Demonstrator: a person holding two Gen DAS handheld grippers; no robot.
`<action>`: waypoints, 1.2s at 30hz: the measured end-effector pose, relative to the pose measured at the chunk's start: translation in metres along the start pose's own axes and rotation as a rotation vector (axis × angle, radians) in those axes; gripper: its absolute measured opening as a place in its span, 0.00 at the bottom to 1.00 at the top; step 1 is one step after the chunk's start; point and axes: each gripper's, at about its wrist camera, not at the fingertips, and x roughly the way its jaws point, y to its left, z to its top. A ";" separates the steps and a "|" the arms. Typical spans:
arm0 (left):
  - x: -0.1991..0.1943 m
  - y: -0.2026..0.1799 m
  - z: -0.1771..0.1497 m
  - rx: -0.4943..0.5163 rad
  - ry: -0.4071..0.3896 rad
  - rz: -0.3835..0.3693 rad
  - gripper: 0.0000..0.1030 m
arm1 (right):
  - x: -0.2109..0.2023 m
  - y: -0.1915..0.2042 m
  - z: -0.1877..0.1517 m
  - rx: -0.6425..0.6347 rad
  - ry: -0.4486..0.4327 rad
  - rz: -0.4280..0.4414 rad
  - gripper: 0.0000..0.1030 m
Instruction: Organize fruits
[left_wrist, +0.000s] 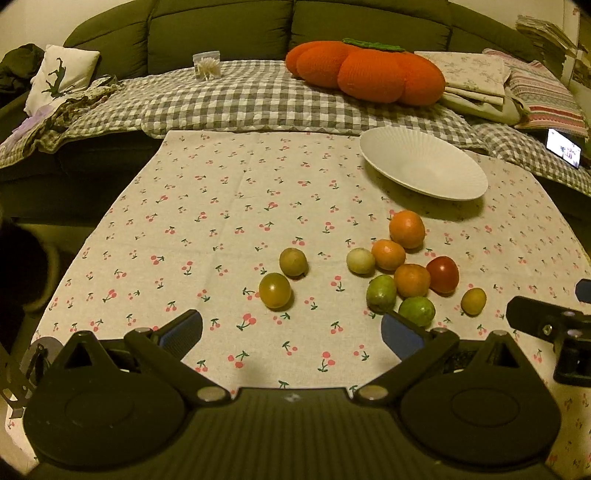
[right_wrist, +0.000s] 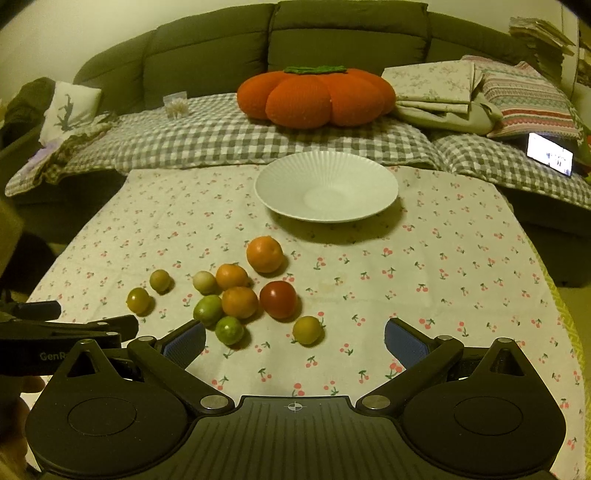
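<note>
Fruit nearest the wide-open, empty right gripper (right_wrist: 294, 339) is the yellow plum (right_wrist: 307, 329) at twelve o'clock; the left gripper (left_wrist: 291, 330) is equally open and empty.

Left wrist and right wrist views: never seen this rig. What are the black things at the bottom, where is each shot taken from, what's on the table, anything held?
There is no robot arm here. A person carries two hand-held grippers, each with a fisheye camera looking forward along its two fingers. The black hardware at the bottom of each picture is that gripper's own body and blue-padded fingers.

The left wrist view shows the left gripper, open and empty. The right wrist view shows the right gripper, also open and empty. Each view catches the other gripper at its edge.

On the cherry-print tablecloth sit an empty white plate and loose small fruits: a red one, three orange ones such as, two green ones such as, and several yellowish ones. Behind is a sofa with a pumpkin cushion.

Nothing is held and no fruit is on the plate yet.
</note>
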 end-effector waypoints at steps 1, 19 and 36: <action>0.000 0.000 0.000 0.001 0.000 -0.002 0.99 | 0.000 0.000 0.000 0.002 0.001 -0.001 1.00; 0.001 0.000 0.001 0.002 0.005 -0.014 0.99 | 0.001 0.000 -0.001 0.005 0.001 0.000 1.00; 0.013 0.013 0.002 -0.021 0.022 -0.012 0.99 | 0.015 -0.003 -0.002 0.004 0.004 0.007 0.93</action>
